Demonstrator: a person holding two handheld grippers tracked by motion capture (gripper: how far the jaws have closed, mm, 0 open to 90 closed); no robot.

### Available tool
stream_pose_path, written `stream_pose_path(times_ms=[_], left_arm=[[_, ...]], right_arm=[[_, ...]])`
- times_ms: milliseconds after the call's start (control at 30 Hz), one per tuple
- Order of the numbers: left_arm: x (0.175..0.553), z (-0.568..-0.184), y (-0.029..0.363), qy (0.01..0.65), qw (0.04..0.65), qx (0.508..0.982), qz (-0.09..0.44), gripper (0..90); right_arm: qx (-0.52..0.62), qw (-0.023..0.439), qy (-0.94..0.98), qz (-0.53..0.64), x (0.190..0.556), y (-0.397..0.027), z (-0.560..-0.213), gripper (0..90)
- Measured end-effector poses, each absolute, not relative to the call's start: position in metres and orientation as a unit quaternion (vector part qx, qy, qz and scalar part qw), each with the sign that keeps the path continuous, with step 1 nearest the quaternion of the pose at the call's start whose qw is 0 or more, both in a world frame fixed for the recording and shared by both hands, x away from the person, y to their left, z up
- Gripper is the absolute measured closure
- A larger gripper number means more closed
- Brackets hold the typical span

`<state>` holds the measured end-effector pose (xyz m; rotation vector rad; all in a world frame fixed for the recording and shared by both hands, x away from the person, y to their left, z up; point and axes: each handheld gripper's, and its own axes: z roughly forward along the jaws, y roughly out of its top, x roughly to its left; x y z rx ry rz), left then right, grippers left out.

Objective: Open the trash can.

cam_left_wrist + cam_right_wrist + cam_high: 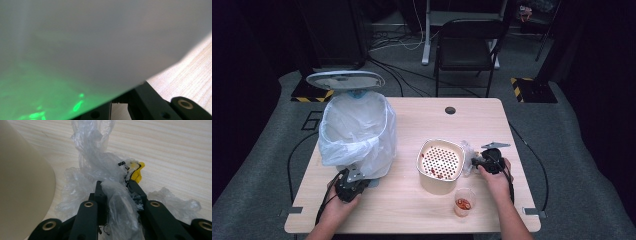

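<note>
Pale wooden table (412, 200) under dim light. My right gripper (116, 183), at 3 o'clock of the cream perforated bucket (440, 165), pinches crumpled clear plastic wrap (100, 165). Left gripper (349, 186) closed against the white-bagged bin (357, 132) at 9 o'clock.

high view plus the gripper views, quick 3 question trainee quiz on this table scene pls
1. True or false: the right hand-held gripper is shut on the crumpled clear plastic wrap.
2. What lies in the small clear cup? A) red bits B) water C) nothing
3. Which hand-held gripper is at the foot of the bin with the white bag?

Key: 1 true; 2 A; 3 the left hand-held gripper.
</note>
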<state>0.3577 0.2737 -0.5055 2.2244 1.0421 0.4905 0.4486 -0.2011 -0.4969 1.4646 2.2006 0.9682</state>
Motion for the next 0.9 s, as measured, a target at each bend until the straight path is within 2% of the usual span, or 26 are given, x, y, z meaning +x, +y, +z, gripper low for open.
stream_pose_path(times_ms=[300,900], left_arm=[[0.358,-0.506,0.273,0.396,0.315,0.842,0.186,90.0],[0.359,-0.505,0.275,0.391,0.308,0.848,0.183,90.0]], right_arm=[[0.517,0.152,0.763,0.357,0.447,-0.208,-0.466,73.5],[0.466,0.171,0.79,0.36,0.436,-0.207,-0.403,73.4]])
